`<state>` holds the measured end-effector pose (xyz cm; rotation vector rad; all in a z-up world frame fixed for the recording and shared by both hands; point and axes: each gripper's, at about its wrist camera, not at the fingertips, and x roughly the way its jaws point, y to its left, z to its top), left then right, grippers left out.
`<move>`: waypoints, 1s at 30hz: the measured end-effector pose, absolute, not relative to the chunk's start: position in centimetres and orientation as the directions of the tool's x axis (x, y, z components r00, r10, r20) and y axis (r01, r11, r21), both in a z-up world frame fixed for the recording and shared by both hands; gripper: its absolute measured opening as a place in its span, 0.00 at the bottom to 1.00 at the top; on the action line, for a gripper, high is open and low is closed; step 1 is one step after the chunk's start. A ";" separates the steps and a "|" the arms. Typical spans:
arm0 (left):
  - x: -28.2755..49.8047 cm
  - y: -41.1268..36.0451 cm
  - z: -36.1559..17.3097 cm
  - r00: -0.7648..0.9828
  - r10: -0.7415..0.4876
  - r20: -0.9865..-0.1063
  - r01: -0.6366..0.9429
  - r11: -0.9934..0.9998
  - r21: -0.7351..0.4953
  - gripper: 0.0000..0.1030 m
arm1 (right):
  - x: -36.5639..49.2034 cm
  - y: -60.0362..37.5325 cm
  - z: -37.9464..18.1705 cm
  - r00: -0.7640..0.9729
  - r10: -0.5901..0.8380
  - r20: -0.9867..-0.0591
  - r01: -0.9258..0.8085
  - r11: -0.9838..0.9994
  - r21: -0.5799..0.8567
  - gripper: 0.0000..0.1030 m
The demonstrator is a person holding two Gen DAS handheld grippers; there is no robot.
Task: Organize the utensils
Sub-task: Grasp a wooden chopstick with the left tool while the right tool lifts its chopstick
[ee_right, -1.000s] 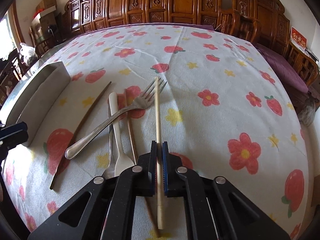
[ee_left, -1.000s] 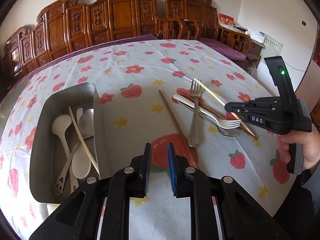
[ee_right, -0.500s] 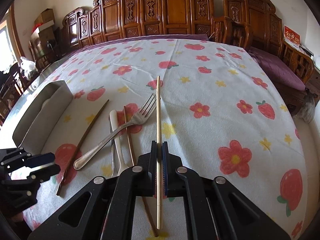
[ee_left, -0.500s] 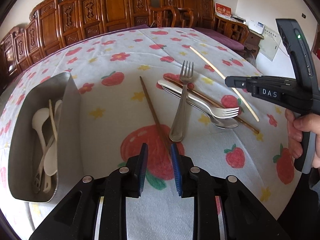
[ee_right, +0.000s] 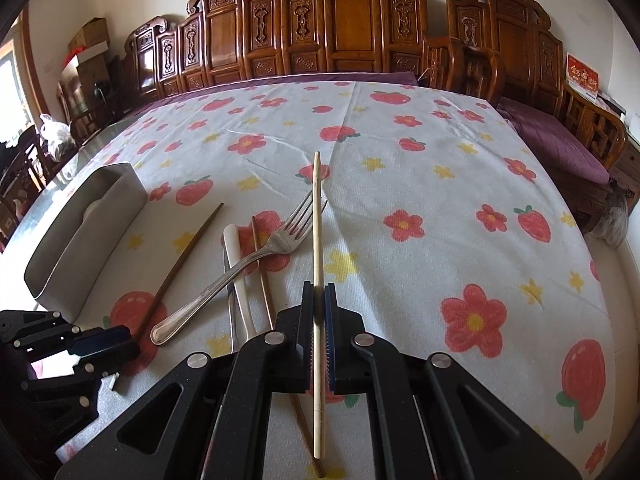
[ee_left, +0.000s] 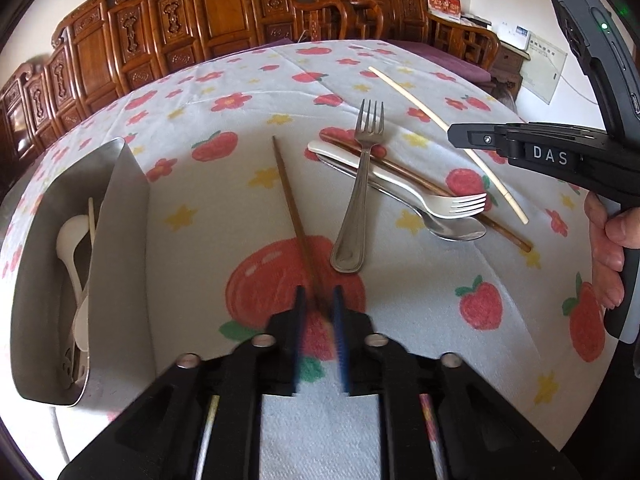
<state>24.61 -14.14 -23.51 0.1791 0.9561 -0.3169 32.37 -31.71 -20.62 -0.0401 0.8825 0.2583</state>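
Observation:
My left gripper point(ee_left: 318, 292) is low over the tablecloth with its jaws closing around the near end of a dark brown chopstick point(ee_left: 288, 200). A gap still shows on both sides of the stick. My right gripper point(ee_right: 319, 292) is shut on a pale chopstick point(ee_right: 317, 220), held off the table and pointing away. To the right of the brown chopstick lie a metal fork point(ee_left: 360, 184), a white fork point(ee_left: 400, 188), a metal spoon point(ee_left: 452, 232) and a second brown chopstick point(ee_left: 504, 228), crossed in a pile. A steel tray point(ee_left: 116, 240) at the left holds white spoons point(ee_left: 68, 236) and a pale chopstick.
The strawberry-print tablecloth point(ee_right: 440, 200) covers the whole table. Carved wooden chairs point(ee_right: 352, 32) line its far side. A hand point(ee_left: 608, 248) grips the right gripper's handle at the right edge of the left wrist view. The tray's tall wall stands close to the left gripper.
My left gripper has come forward and down onto the near end of the brown chopstick, and its jaws now blur as they move. The right gripper keeps its hold on the pale chopstick.

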 end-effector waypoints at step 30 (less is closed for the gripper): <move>22.0 -9.0 -17.4 0.623 -0.202 -0.756 0.307 0.952 -0.001 0.04 | 29.0 -27.8 -18.1 0.645 0.248 -0.723 -0.305 0.951 0.054 0.06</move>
